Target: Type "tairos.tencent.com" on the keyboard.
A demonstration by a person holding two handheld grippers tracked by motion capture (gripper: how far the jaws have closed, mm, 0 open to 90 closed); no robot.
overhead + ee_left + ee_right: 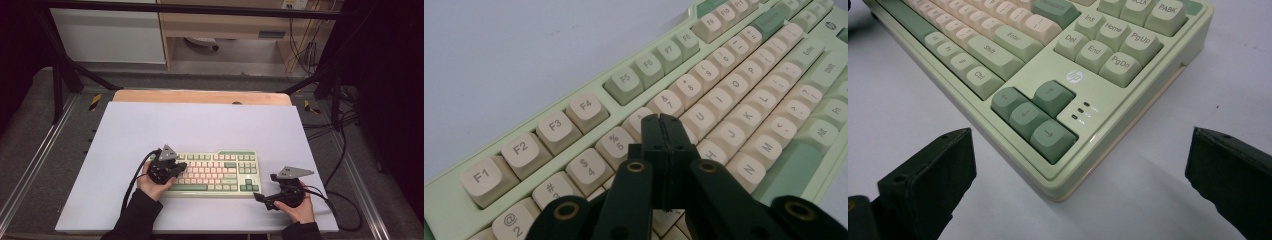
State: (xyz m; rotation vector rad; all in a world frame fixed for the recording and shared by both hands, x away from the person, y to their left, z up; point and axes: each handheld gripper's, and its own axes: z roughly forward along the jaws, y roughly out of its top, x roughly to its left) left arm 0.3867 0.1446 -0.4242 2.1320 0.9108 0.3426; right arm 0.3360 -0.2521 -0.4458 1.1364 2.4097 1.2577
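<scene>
Pale green and cream, the keyboard (215,173) lies flat on the white table cover (150,125), toward the near edge and roughly midway between the person's two hands.

The left gripper (663,125) hangs over the left part of the keys with its jaws pressed flat together — nothing between them. In the left gripper view their joined tips sit above the letter keys just below the number row, close to the 5 and 6 keys (616,141); whether they touch a key I cannot tell.

The right gripper (265,199) rests by the keyboard's near right corner (just off the casing), its jaws spread wide apart and holding nothing. In the right gripper view the corner with the dark green arrow keys (1030,117) lies ahead, between the two black jaws — apart from both.
</scene>
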